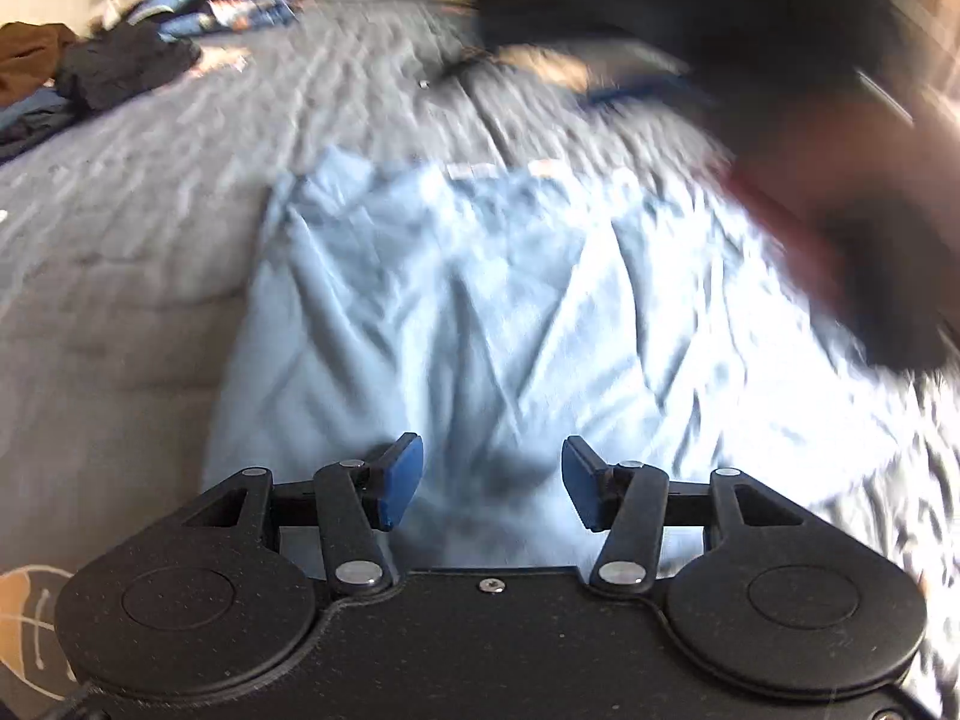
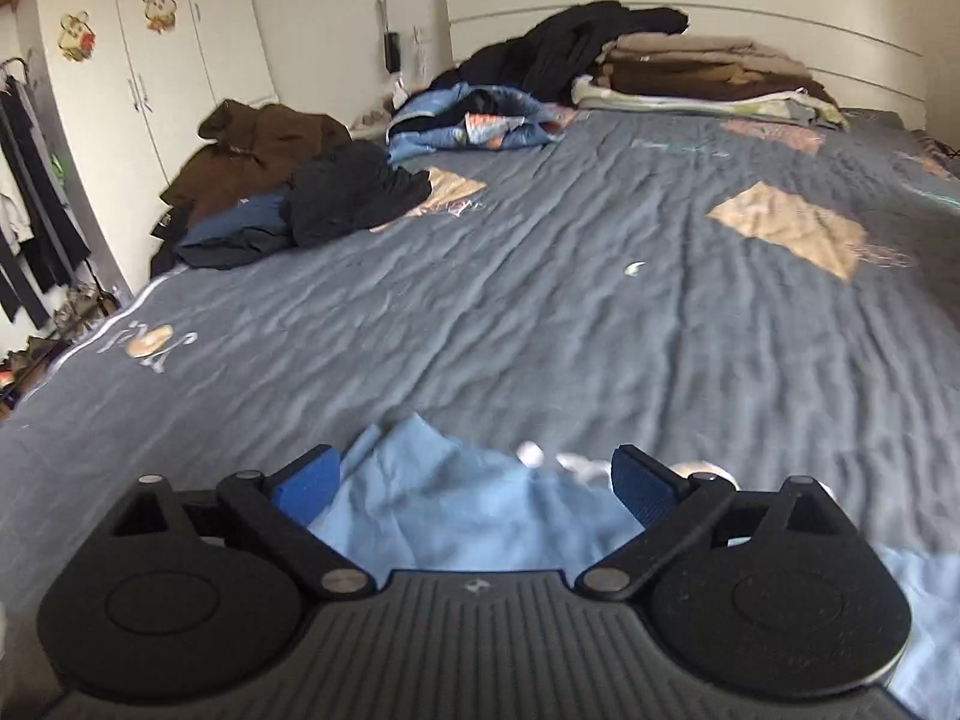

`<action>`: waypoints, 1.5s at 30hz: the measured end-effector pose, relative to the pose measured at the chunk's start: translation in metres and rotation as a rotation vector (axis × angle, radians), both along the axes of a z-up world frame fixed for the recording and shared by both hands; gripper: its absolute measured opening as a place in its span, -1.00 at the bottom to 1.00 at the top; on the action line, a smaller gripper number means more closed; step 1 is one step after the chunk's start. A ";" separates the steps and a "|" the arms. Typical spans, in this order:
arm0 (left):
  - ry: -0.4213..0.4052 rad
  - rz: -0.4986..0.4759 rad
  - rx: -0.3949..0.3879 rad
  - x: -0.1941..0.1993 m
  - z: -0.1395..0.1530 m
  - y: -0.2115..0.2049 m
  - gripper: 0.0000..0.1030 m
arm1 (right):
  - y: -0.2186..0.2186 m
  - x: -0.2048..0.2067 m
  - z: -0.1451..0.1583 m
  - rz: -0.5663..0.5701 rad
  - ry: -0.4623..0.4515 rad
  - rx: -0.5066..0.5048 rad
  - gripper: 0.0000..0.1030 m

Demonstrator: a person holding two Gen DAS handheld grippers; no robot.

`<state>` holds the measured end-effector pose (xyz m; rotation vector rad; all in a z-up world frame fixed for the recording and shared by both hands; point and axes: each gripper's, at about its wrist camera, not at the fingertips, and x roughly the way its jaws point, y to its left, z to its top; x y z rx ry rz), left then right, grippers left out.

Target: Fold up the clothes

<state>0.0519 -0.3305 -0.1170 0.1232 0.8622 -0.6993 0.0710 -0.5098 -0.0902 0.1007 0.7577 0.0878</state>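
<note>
Blue-padded fingers of the left gripper [image 1: 492, 483] stand spread apart, grasping nothing, directly over the near edge of a wrinkled light blue cotton garment [image 1: 480, 312] lying flat on the grey quilted bedspread [image 1: 150, 240]. Ahead and to its right, a blurred dark shape (probably the other tool and a hand) crosses over the cloth. The right gripper [image 2: 474, 489] is likewise released, with the garment's edge beneath it. Farther ahead to its left lies a heap of dark clothes [image 2: 336, 192]; beyond that, folded brown blankets [image 2: 696, 72] sit by the headboard.
</note>
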 end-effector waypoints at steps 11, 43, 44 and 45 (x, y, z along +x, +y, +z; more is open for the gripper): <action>-0.029 -0.055 0.077 -0.006 -0.017 -0.008 0.05 | -0.014 -0.124 -0.040 0.020 0.120 -0.160 0.90; -0.138 -0.016 0.129 0.023 -0.024 -0.008 0.07 | -0.108 -0.183 -0.064 -0.187 0.144 -0.028 0.96; -0.145 0.005 0.145 0.027 -0.023 0.003 0.07 | -0.111 -0.184 -0.065 -0.189 0.147 -0.023 0.96; -0.154 0.017 0.162 0.029 -0.021 0.012 0.08 | -0.112 -0.184 -0.064 -0.190 0.148 -0.024 0.96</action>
